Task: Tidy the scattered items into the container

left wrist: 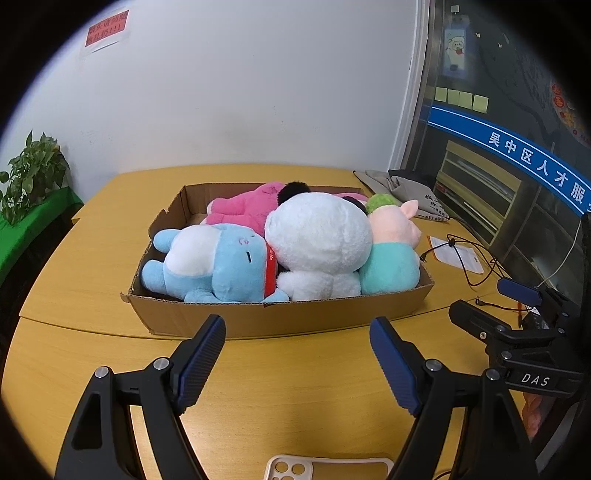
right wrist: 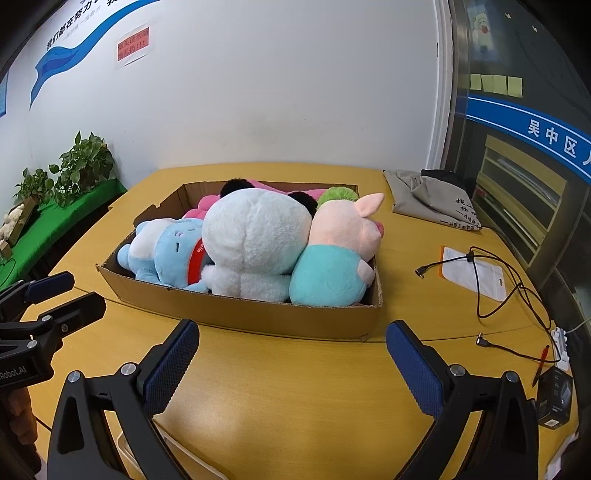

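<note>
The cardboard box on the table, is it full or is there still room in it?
Full. The cardboard box is packed wall to wall with plush toys, and the white plush and pink pig bulge above its rim.

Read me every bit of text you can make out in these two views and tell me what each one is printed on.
"DAS": right tongs body label.
"Robot.AI", start cut off: left tongs body.
"吴中区人才服", cut off: blue band on the glass partition.
Red wall notice: too blurred to read.
Blue wall slogan: partly cut off, unclear.
Grey cloth bag print: too small.
Red collar lettering: too small.
</note>
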